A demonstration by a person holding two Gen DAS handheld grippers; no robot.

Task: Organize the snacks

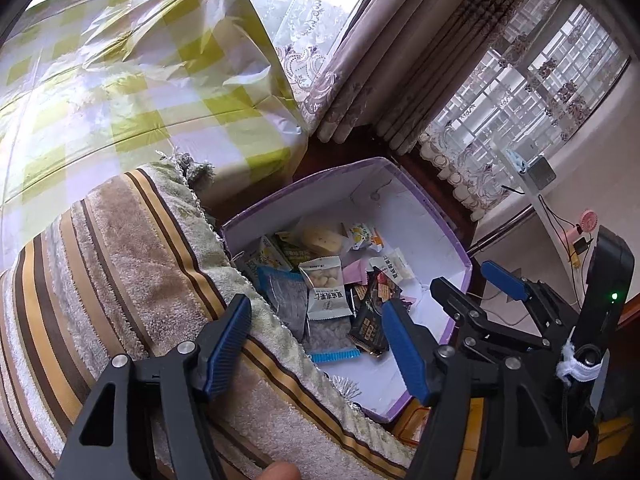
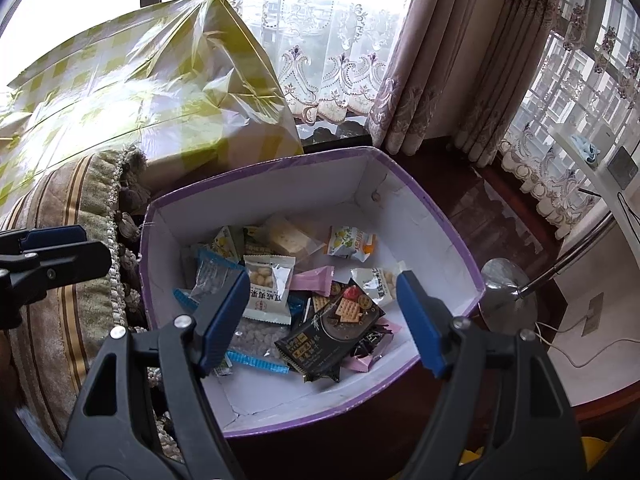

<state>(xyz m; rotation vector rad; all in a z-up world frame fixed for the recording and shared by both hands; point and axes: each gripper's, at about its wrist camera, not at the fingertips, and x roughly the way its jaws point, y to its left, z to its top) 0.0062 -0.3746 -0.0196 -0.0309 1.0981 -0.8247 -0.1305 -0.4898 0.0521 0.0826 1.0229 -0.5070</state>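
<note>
One purple-rimmed box [image 2: 432, 216] holds a heap of snack packets: two white nut packets [image 2: 267, 289], one black cracker packet [image 2: 332, 336], one pink packet [image 2: 314, 280]. Beside the box, one striped cushion [image 1: 100, 264].

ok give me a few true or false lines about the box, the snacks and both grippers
1. Both grippers are open with nothing between their fingers. True: the left gripper and right gripper hold nothing.
2. The box is empty. False: it holds a heap of snack packets.
3. The box has a purple rim and white inside. True.
4. The black cracker packet lies on the striped cushion. False: it lies inside the box.
5. The box has a lid on. False: it is open at the top.
6. A pink packet lies among the snacks. True.
</note>
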